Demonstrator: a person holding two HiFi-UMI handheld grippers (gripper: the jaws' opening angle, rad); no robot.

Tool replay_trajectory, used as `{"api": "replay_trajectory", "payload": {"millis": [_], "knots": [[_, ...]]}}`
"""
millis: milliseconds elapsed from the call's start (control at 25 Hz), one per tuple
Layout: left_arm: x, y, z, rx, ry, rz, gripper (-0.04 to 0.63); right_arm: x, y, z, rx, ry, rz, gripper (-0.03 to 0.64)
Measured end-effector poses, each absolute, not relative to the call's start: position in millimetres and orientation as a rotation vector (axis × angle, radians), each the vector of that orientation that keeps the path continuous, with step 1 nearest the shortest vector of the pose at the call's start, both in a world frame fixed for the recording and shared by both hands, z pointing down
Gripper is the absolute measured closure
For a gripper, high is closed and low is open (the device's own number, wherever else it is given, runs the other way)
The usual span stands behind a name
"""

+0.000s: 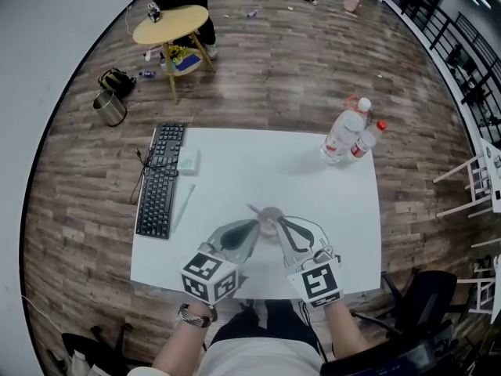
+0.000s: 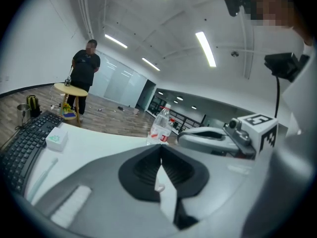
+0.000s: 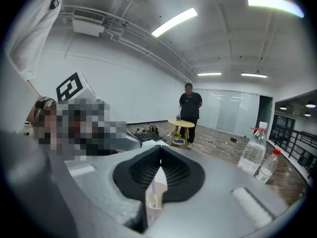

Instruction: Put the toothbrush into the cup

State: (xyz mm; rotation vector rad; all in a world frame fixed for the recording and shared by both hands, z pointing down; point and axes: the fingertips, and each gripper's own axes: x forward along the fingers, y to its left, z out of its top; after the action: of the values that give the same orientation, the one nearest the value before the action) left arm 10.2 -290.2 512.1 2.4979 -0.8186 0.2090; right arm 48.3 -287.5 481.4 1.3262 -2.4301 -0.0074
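the toothbrush (image 1: 254,208) leaned in the cup (image 1: 271,224) near the table's (image 1: 258,171) front edge. my left gripper (image 1: 256,225) and right gripper (image 1: 280,222) flanked it, both pressed together and empty. i judged nothing was left to carry.

table: white (image 1: 258,171); keyboard (image 1: 160,180): left edge; two water bottles (image 1: 343,136): far right corner; round stool (image 1: 171,23): floor beyond

1. I see the pale plastic cup (image 1: 270,222) near the front edge of the white rectangular table (image 1: 258,171), with the thin purple toothbrush (image 3: 154,192) inside it.
2. The long black keyboard (image 1: 160,180) lies along the left side.
3. Two clear plastic bottles (image 1: 344,135) stand together at the far right.
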Motion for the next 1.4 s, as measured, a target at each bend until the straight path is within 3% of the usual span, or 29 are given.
{"api": "replay_trajectory", "payload": {"millis": [1400], "knots": [[2, -237, 386, 2.946, -0.813, 0.074, 0.586, 51, -233, 361, 1.655, -2.457, -0.223, 0.614]]}}
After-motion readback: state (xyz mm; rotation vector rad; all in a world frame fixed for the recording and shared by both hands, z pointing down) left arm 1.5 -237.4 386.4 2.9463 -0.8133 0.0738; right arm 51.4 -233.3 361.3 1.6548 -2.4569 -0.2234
